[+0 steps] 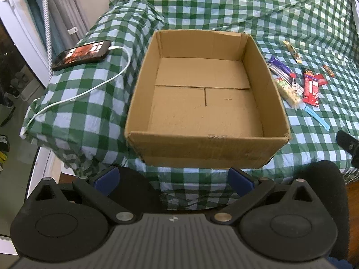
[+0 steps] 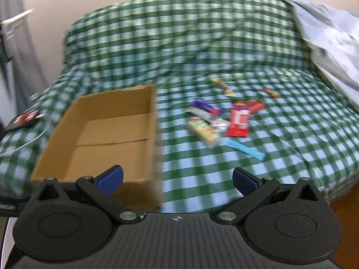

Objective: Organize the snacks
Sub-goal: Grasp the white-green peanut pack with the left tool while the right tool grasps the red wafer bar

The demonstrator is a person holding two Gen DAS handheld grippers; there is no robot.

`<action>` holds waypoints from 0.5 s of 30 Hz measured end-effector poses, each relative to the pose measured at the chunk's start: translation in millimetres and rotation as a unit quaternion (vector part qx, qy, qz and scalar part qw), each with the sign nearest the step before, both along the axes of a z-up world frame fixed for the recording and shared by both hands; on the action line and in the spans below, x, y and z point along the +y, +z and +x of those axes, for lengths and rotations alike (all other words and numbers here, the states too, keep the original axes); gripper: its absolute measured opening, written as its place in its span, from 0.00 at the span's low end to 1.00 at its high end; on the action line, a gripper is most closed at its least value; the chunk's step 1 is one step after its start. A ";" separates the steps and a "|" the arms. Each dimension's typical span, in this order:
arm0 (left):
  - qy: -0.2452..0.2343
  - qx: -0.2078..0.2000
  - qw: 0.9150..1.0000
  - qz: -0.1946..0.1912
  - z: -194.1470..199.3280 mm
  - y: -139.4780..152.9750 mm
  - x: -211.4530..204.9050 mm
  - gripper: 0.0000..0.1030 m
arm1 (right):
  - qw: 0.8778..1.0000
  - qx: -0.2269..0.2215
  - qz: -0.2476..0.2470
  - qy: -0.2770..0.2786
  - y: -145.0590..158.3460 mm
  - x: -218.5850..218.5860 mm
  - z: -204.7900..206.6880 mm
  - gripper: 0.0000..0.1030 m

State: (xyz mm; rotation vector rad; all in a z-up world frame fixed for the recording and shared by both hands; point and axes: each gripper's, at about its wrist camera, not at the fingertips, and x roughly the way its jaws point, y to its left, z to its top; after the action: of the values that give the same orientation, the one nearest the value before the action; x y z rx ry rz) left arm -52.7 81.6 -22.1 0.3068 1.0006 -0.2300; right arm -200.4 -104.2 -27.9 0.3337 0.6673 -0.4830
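Observation:
An empty brown cardboard box (image 1: 206, 98) sits on the green checked bed cover; it also shows in the right wrist view (image 2: 107, 130). Several wrapped snacks lie to its right: a red packet (image 1: 310, 89) (image 2: 239, 121), a pale cracker pack (image 1: 288, 93) (image 2: 203, 132), a purple bar (image 1: 281, 67) (image 2: 206, 107), a light blue stick (image 1: 316, 117) (image 2: 246, 150) and small bars (image 2: 224, 87) farther back. My left gripper (image 1: 174, 180) is open and empty, in front of the box. My right gripper (image 2: 178, 179) is open and empty, short of the snacks.
A phone (image 1: 82, 55) on a white charging cable (image 1: 89, 89) lies left of the box near the bed's left edge. A crumpled pale sheet (image 2: 332, 44) sits at the back right. The bed edge drops off close to both grippers.

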 end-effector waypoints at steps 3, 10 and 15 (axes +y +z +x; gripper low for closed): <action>-0.006 0.001 1.000 -0.005 7.0 2.3 -16.9 1.00 | 0.999 -0.001 0.002 -0.045 -5.5 -34.9 -4.8 1.00; -0.059 0.005 0.998 -0.015 26.5 10.4 -98.1 1.00 | 0.991 -0.008 0.031 -0.132 -25.4 -120.1 -7.0 1.00; -0.118 0.004 0.993 -0.018 45.3 7.5 -199.2 1.00 | 0.986 0.010 0.046 -0.159 -50.1 -173.0 4.9 1.00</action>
State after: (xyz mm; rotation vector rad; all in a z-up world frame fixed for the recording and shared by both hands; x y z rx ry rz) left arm -7.4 -117.6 -14.5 0.3911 0.9666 -0.4635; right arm -195.6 -277.2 -78.1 0.5269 0.6594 -0.7619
